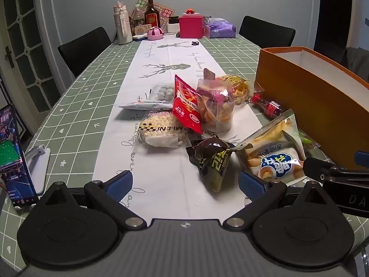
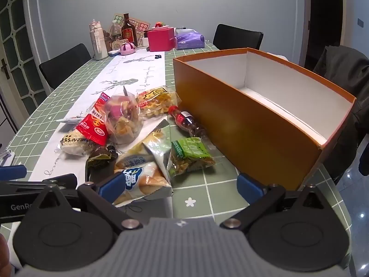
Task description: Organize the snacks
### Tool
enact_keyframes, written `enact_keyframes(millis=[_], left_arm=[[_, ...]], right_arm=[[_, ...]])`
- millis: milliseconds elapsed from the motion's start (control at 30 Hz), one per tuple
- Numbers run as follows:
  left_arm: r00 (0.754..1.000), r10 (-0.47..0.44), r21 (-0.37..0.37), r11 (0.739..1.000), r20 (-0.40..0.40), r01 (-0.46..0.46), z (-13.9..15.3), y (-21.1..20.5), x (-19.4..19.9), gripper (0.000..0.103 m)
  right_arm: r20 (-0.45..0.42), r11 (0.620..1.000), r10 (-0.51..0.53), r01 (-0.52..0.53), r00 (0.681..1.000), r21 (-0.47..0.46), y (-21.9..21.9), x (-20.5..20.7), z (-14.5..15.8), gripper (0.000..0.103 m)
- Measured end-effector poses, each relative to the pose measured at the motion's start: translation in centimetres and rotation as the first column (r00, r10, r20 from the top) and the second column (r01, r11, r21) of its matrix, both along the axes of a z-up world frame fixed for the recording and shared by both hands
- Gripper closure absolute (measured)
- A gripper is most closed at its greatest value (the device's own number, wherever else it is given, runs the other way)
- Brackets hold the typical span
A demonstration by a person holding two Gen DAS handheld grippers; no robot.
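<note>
The left hand-held gripper [image 1: 184, 182] hung low over the desk [image 1: 76, 106] with its blue pads spread wide, gripping nothing; a dark snack packet [image 1: 213, 159] lay just ahead between them. The right hand-held gripper [image 2: 182, 184] was likewise spread and empty, its left pad beside a white-and-blue bread bag [image 2: 144, 166]. Past it lay a green nut packet [image 2: 190, 155] and a small red-capped bottle [image 2: 186, 121], near the open orange box [image 2: 242, 124], with more snacks heaped on the white runner [image 1: 161, 69].

The rice-puff pack [image 1: 159, 128] reads "MILINI" — the green packet [image 2: 190, 155], "GREEN…".
</note>
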State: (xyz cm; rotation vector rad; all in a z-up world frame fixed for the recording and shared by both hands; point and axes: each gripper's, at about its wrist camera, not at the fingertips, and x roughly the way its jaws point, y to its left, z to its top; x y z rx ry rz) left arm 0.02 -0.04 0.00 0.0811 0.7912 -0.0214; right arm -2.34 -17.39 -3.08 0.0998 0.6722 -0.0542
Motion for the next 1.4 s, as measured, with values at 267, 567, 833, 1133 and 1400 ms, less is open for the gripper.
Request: enact_keyframes(millis=[267,567,833,1133,1400], left_arm=[[1.0,0.003,-0.005,1.0,0.004,-0.003,-0.13,0.29,0.18,0.0],[1.0,0.0,0.0,1.0,0.006,0.0,-0.02,0.01,0.15,0.0],[1.0,-0.001,0.004,1.0,0.008,0.001,0.06,-0.07,0.19,0.0],[1.0,-0.001,0.004,1.0,0.008,0.001,0.1,-0.12,0.22,0.0],[1.0,-0.001,0.005,1.0,0.008,0.001,0.07,-0.14,0.2,0.0]], right_arm=[[0.001,1.0,0.0,0.0,1.0,-0.012,0.07,0.04,-0.23,0.003],[-0.015,1.0,-0.003,0.003,1.0,-0.021,0.02,0.11,-0.03,0.003],[-0.012,1.0,-0.011,0.011,1.0,-0.016,-0.33,0.0,0.02,0.003],[-0.014,1.0,-0.012,0.012,1.0,-0.019,-0.17,-0.04,-0.1,0.003],[-0.014,1.0,-0.012,0.012,1.0,-0.019,-0.17,-0.04,-0.13,0.003]])
